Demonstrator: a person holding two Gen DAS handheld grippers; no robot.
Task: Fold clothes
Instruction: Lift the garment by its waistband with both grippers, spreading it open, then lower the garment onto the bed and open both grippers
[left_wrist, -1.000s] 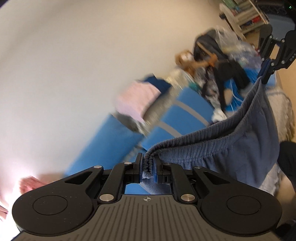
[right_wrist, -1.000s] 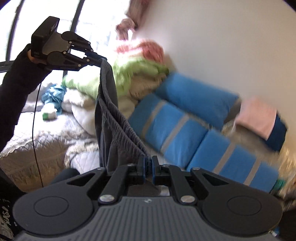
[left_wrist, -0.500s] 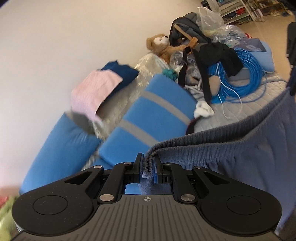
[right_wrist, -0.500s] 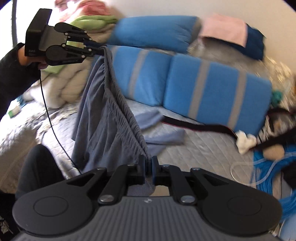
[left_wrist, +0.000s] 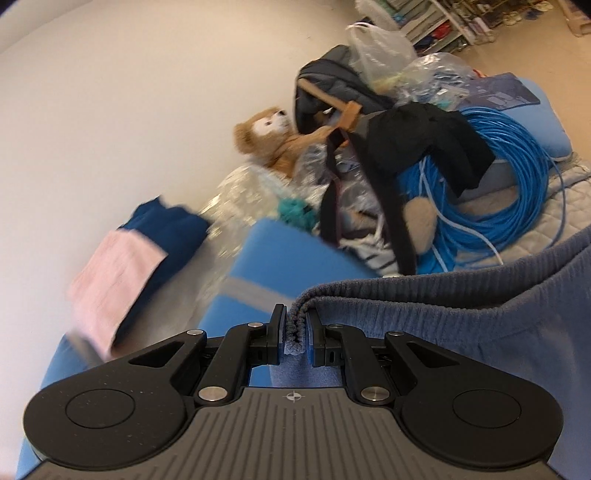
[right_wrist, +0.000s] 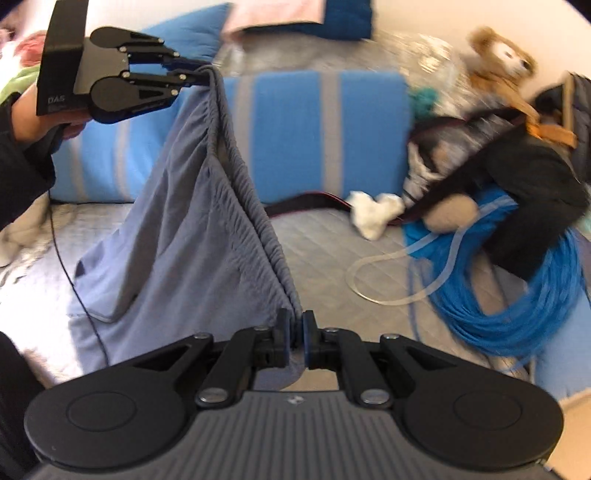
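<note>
Left wrist view: my left hand-held gripper (left_wrist: 294, 330) is clamped on one end of the shorts' (left_wrist: 461, 325) elastic waistband; the cloth runs off to the right.
Beyond: blue cushion (left_wrist: 280, 266), teddy (left_wrist: 273, 140), blue cable coil (left_wrist: 517, 192).
Right wrist view: my right hand-held gripper (right_wrist: 294, 334) is fully closed on the other waistband end.
Shorts position: waistband stretched taut between both grippers, legs hanging down onto the bed (right_wrist: 325, 251).
</note>
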